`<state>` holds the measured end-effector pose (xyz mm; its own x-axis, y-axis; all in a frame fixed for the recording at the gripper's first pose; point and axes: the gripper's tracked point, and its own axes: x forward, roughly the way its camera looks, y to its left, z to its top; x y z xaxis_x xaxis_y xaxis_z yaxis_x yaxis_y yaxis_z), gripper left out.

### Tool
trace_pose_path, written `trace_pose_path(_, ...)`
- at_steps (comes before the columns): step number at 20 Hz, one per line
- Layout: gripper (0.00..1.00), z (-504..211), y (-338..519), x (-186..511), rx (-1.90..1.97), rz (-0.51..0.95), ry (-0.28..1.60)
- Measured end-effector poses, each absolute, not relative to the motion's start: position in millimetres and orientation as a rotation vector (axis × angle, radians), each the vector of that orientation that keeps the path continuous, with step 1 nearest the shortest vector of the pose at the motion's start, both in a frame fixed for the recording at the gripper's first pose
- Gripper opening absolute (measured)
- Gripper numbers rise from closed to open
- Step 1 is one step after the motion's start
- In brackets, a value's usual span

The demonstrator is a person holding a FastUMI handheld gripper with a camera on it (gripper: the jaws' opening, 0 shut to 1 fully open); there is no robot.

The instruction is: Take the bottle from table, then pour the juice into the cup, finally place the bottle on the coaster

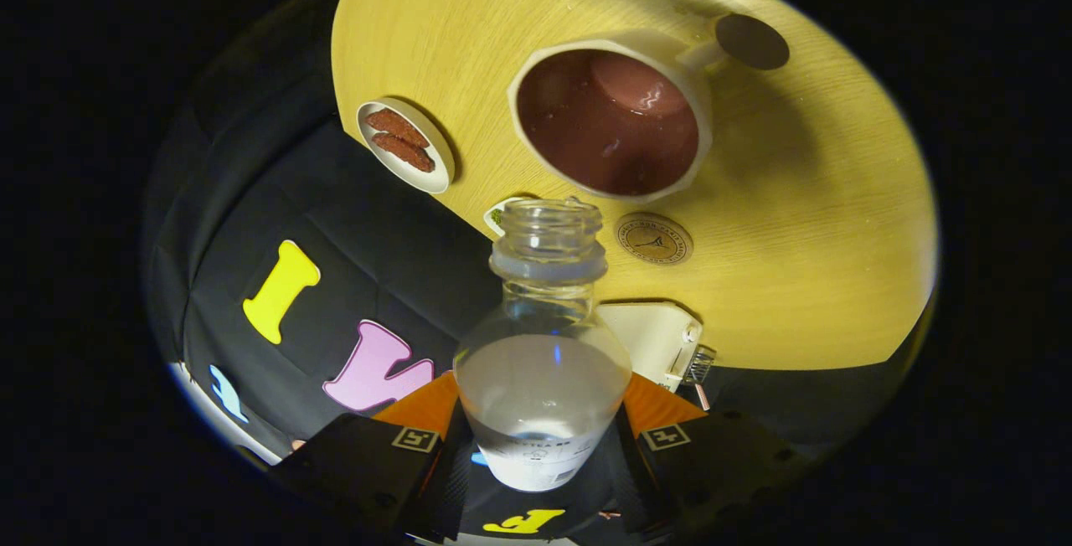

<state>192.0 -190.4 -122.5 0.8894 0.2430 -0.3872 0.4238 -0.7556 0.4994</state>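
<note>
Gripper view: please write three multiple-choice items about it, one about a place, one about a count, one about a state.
1. Where is the bottle?
A. between the gripper fingers
B. on the coaster
C. lying on the table

2. How many brown pieces lie on the small plate?
A. one
B. two
C. four

3. What is the state of the bottle's mouth?
A. closed by a cap
B. open, no cap
C. covered by a hand

Answers:
1 A, both fingers press on the bottle's sides.
2 B, two pieces lie side by side.
3 B, the threaded rim is bare, pointing toward the cup, which holds dark liquid.
</note>
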Motion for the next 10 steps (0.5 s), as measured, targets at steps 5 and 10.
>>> trace_pose_path(5,0.72,-110,-184,184,2.286,-0.370,0.391)
trace_pose_path(10,0.72,-88,-192,146,1.850,-0.349,0.299)
